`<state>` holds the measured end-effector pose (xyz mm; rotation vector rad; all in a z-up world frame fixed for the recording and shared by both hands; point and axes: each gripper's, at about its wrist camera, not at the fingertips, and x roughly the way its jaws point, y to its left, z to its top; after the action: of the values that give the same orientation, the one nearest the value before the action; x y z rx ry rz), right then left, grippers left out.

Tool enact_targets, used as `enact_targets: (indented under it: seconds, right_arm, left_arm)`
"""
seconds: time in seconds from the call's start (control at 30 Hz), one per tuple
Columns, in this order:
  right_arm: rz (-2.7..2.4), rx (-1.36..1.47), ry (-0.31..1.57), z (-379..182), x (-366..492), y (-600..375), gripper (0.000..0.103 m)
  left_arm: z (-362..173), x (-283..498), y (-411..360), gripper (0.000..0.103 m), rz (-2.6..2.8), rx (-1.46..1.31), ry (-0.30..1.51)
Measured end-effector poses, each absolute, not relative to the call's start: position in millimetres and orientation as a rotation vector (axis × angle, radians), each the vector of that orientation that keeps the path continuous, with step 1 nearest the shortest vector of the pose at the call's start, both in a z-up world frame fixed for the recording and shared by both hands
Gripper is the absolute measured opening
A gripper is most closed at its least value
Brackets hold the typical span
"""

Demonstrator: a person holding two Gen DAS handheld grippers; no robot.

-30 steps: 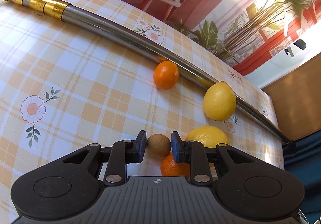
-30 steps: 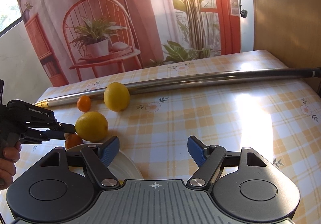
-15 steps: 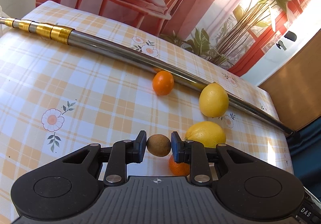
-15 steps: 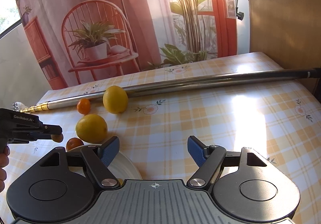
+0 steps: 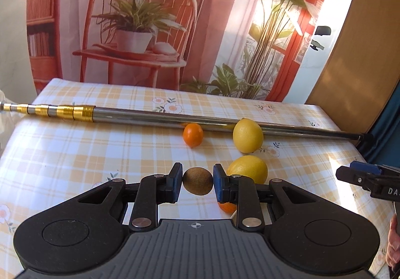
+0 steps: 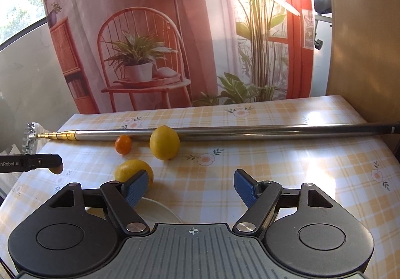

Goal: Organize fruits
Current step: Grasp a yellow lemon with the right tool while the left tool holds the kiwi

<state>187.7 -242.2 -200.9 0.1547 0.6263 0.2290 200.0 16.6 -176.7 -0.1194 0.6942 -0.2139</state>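
The left gripper [image 5: 197, 182] is clamped on a kiwi [image 5: 198, 181], one pad against each end, so the fruit's long axis runs straight across the jaws. It hangs above the cloth, not resting on it. The right gripper [image 6: 191, 187] stands wide open and holds nothing.

Take the pole [image 6: 250, 130] lying across the table as the landmark. Against its near side sit a tangerine [image 5: 193, 134] and a lemon [image 5: 247, 138], the lemon touching it. Nearer the person from the pole lies a second lemon [image 5: 248, 169], and just behind the left gripper's right finger a second tangerine [image 5: 227, 207] peeks out, mostly hidden. A white plate [image 6: 160, 211] shows under the right gripper's left finger, on the person's side of that second lemon.

The coming move likely turns on where the plate lies from the held kiwi. In the right wrist view the kiwi is out to the left of the plate and raised, with the second lemon and hidden tangerine between or just beside the path. The left hand is the one carrying, so it would travel rightward and down; the open right gripper sits almost over the plate and may need to give room. How much of the plate is free cannot be told.
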Motion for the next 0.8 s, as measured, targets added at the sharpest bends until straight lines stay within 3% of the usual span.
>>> enact_targets:
  seconds: [0.3, 0.8]
  right_arm:
    - [0.366, 0.096, 0.603, -196, 218, -203, 0.072]
    - [0.445, 0.140, 0.838, -237, 282, -149, 0.072]
  left_arm:
    - [-159, 180, 25, 0.028, -0.222, -0.069, 0.604]
    - [-174, 178, 43, 0.028, -0.196, -0.113, 0.603]
